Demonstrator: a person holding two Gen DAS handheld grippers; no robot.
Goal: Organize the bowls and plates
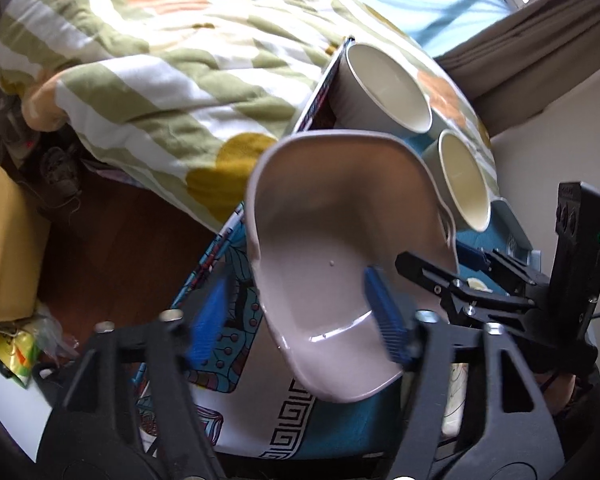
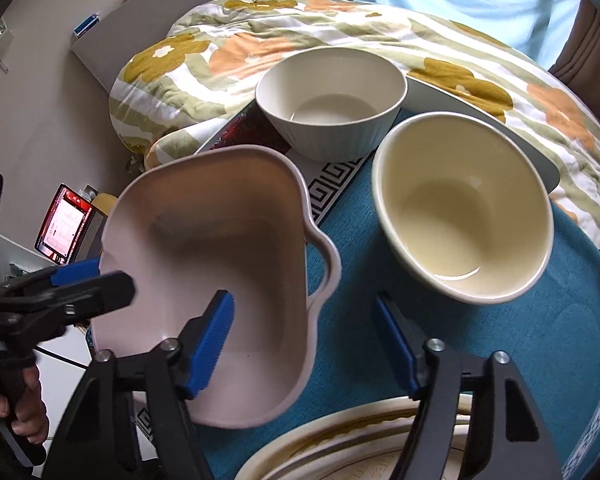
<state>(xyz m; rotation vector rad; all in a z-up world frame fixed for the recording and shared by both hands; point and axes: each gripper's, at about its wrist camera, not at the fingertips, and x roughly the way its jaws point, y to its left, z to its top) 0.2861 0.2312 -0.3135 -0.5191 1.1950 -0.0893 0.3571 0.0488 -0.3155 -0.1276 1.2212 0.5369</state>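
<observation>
A pale pink dish with a loop handle is tilted above the patterned cloth. My left gripper has its jaws spread, one blue pad inside the dish, the other outside its left wall. My right gripper is also spread, its left pad inside the pink dish, its right pad outside the wall. A white ribbed bowl and a cream bowl stand behind it; both show in the left wrist view as the white bowl and the cream bowl.
A cream plate with a brown rim lies under my right gripper. The blue patterned cloth covers the surface. A flowered quilt lies behind. A laptop stands lower left. The wooden floor and a yellow box are at left.
</observation>
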